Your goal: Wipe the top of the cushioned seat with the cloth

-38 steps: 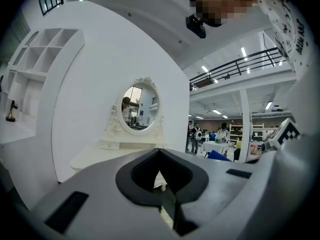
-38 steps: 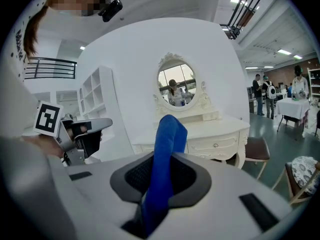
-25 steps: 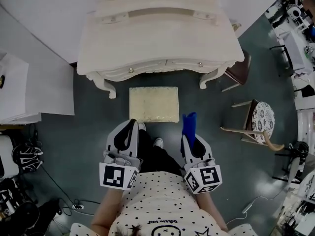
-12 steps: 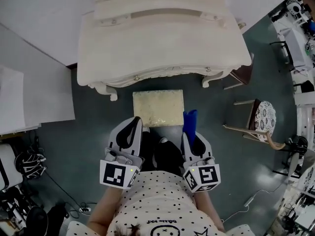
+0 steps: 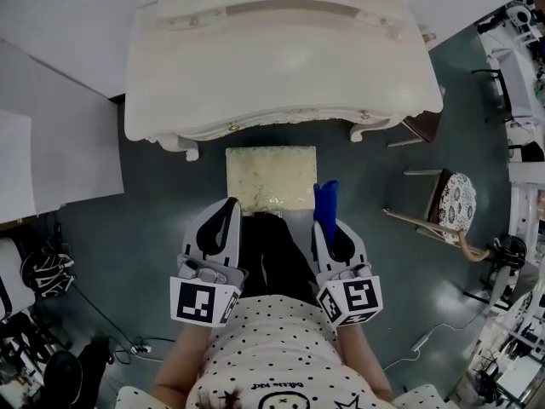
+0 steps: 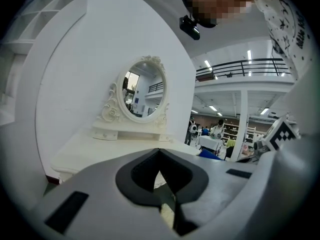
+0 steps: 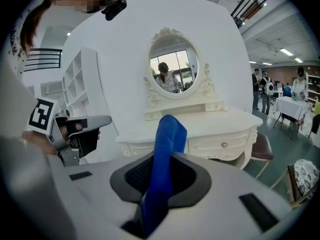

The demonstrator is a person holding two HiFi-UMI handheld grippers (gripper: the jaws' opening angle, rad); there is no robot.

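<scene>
Right gripper (image 5: 330, 231): found clamped on the blue cloth (image 5: 326, 198), which projects from between the jaws just beside the near right corner of the cushioned seat (image 5: 271, 177). Left gripper (image 5: 226, 216): jaws observed together, nothing held, near the seat's near left corner. The dressing table (image 5: 281, 66) is noted just beyond the seat. The cloth is judged light, soft and floppy. A hold at one end, as taken, should leave free length to be drawn across the yielding padded top.
</scene>
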